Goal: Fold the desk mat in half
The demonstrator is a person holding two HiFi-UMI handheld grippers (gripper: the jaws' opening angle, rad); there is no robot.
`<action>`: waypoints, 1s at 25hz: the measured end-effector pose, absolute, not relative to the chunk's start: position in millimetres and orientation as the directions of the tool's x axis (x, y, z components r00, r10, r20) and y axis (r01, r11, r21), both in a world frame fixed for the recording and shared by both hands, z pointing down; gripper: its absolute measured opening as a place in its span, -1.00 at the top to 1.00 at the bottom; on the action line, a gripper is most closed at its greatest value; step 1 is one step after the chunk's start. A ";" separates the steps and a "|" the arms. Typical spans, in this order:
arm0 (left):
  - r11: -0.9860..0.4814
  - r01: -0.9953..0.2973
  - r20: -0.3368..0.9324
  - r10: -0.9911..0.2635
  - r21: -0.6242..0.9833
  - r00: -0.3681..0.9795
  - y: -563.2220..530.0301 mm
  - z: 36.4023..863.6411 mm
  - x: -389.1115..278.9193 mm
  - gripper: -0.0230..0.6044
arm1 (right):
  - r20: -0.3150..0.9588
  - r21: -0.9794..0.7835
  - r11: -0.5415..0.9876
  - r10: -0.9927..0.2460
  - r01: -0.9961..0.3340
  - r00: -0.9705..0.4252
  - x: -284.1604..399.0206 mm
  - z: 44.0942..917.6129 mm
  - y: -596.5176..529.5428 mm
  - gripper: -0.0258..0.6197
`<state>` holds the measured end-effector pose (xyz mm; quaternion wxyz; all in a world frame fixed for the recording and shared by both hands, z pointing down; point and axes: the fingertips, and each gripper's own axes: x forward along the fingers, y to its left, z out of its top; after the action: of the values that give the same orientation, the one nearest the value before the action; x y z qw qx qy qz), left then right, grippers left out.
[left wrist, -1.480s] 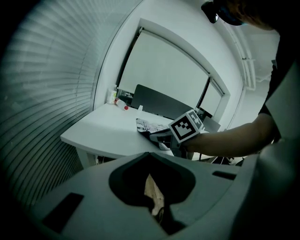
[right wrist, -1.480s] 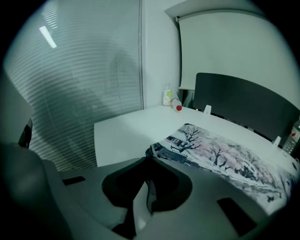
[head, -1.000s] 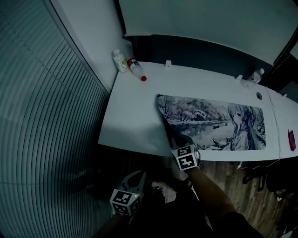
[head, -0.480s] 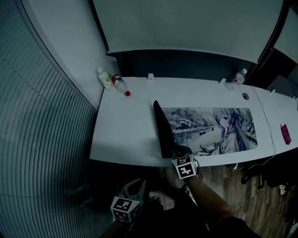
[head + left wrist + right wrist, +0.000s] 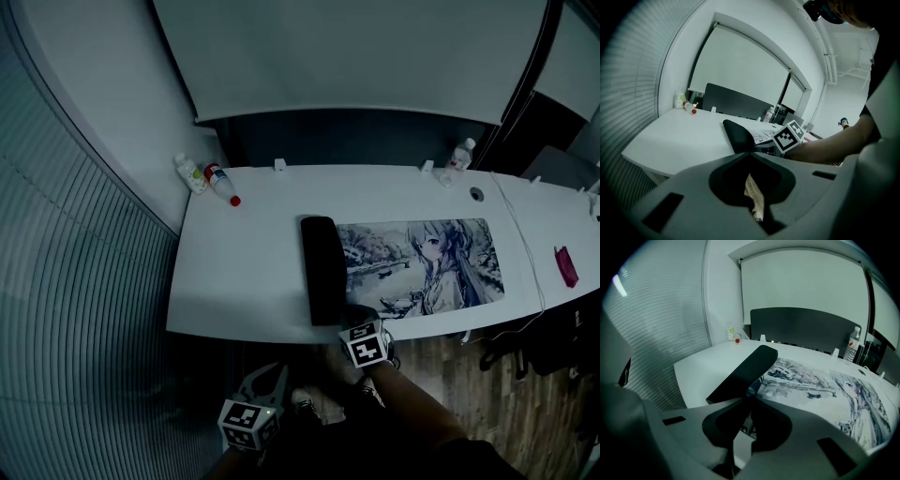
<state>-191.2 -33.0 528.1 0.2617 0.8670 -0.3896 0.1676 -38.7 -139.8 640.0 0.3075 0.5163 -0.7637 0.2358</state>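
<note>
- Wood-plank floor (image 5: pixel 450 361) lies beneath the left tool (image 5: pixel 274 373), which hangs below the white tabletop (image 5: pixel 244 272), its jaws pressed together on nothing.
- At the tabletop's near edge, the right tool (image 5: pixel 750 397) is clenched on the corner of the rectangular illustrated desk mat (image 5: pixel 422 262).
- That mat's left end curls over the printed face, with its black underside (image 5: pixel 321 267) showing.
- Two small plastic bottles (image 5: pixel 202 176) sit at the far left corner, and a clear water bottle (image 5: pixel 457 157) stands at the far edge.
</note>
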 end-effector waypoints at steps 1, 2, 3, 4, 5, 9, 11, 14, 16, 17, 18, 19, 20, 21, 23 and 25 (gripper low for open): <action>-0.560 -0.763 0.493 -0.589 0.323 0.641 -33.7 527.0 -187.1 0.91 | 0.716 -0.049 0.353 -0.639 -0.934 -0.279 -35.0 642.2 -138.4 0.79; -0.561 -0.762 0.490 -0.590 0.322 0.642 -34.4 525.7 -182.9 0.91 | 0.719 -0.056 0.351 -0.635 -0.935 -0.282 -31.4 644.1 -137.4 0.79; -0.562 -0.762 0.487 -0.592 0.323 0.643 -35.1 524.2 -178.5 0.91 | 0.721 -0.063 0.350 -0.631 -0.935 -0.285 -27.7 645.8 -136.9 0.79; -0.563 -0.761 0.484 -0.593 0.322 0.643 -35.9 522.6 -173.9 0.91 | 0.724 -0.072 0.348 -0.626 -0.935 -0.289 -24.0 646.6 -136.3 0.79; -0.564 -0.761 0.482 -0.594 0.321 0.644 -36.6 521.2 -169.2 0.91 | 0.728 -0.081 0.346 -0.620 -0.935 -0.293 -20.8 646.3 -135.4 0.79; -0.569 -0.759 0.477 -0.596 0.317 0.646 -39.8 517.0 -152.3 0.91 | 0.737 -0.115 0.341 -0.601 -0.933 -0.310 -10.8 644.7 -130.4 0.79; -0.570 -0.758 0.476 -0.596 0.316 0.647 -40.8 514.8 -143.5 0.91 | 0.739 -0.129 0.340 -0.594 -0.932 -0.319 -4.8 645.9 -128.3 0.79; -0.571 -0.758 0.476 -0.596 0.316 0.647 -41.9 511.8 -131.5 0.91 | 0.743 -0.147 0.335 -0.583 -0.931 -0.327 4.4 648.3 -125.3 0.79; -0.574 -0.757 0.478 -0.594 0.311 0.647 -44.9 511.6 -126.1 0.91 | 0.746 -0.161 0.324 -0.578 -0.932 -0.330 9.3 651.5 -124.4 0.79; -0.575 -0.757 0.481 -0.592 0.309 0.646 -46.3 512.1 -123.8 0.91 | 0.746 -0.169 0.319 -0.577 -0.933 -0.332 11.4 652.6 -124.2 0.79; -0.576 -0.757 0.485 -0.589 0.309 0.646 -47.2 512.8 -121.2 0.91 | 0.745 -0.174 0.316 -0.578 -0.933 -0.334 13.4 653.0 -123.8 0.79; -0.577 -0.756 0.489 -0.585 0.310 0.647 -47.4 513.7 -118.1 0.91 | 0.743 -0.179 0.312 -0.579 -0.933 -0.336 15.7 652.7 -123.3 0.79; -0.578 -0.754 0.494 -0.579 0.312 0.648 -47.4 514.7 -114.6 0.91 | 0.740 -0.183 0.309 -0.582 -0.933 -0.338 18.3 651.9 -123.0 0.79; -0.581 -0.752 0.498 -0.574 0.312 0.650 -47.6 515.8 -110.7 0.91 | 0.736 -0.187 0.306 -0.585 -0.934 -0.339 21.2 650.8 -123.1 0.79; -0.588 -0.747 0.505 -0.564 0.311 0.654 -48.8 518.0 -101.8 0.91 | 0.730 -0.195 0.299 -0.592 -0.934 -0.342 27.4 647.0 -123.9 0.79; -0.595 -0.741 0.509 -0.555 0.310 0.659 -49.4 519.9 -91.7 0.91 | 0.727 -0.195 0.295 -0.597 -0.935 -0.340 35.0 641.9 -123.4 0.79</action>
<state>-91.7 -49.4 519.9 0.2550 0.8742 -0.3705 0.1828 35.0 -123.4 641.9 0.2723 0.5058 -0.7572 0.3109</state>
